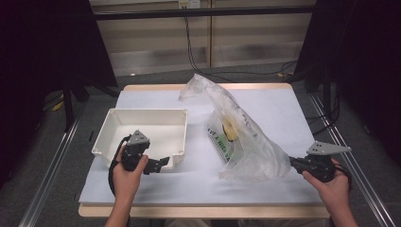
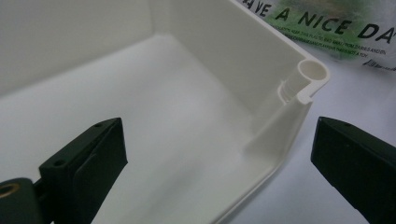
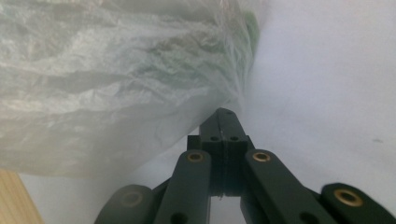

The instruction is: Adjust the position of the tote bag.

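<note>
Plastic bag (image 1: 246, 142), thin, light and slippery: my right gripper (image 3: 227, 122) pinches its near-right corner; my left gripper (image 2: 219, 158) straddles the white box (image 1: 142, 130) corner, spread.

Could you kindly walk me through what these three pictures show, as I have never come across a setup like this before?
There is no robot here: a person holds a hand-operated grasping tool in each hand. The high view looks down from above the table. The other two come from small cameras riding on each tool, looking along its black jaws.

On the table stand an open white plastic box and a clear plastic bag printed with green lettering, with something yellowish inside that I cannot identify.

The left tool is open, its jaws either side of the box's near wall at a corner, one inside and one outside. The left gripper view shows that corner close up.

The right tool is shut on the bag's edge, which the right gripper view shows pinched between the closed jaws.
</note>
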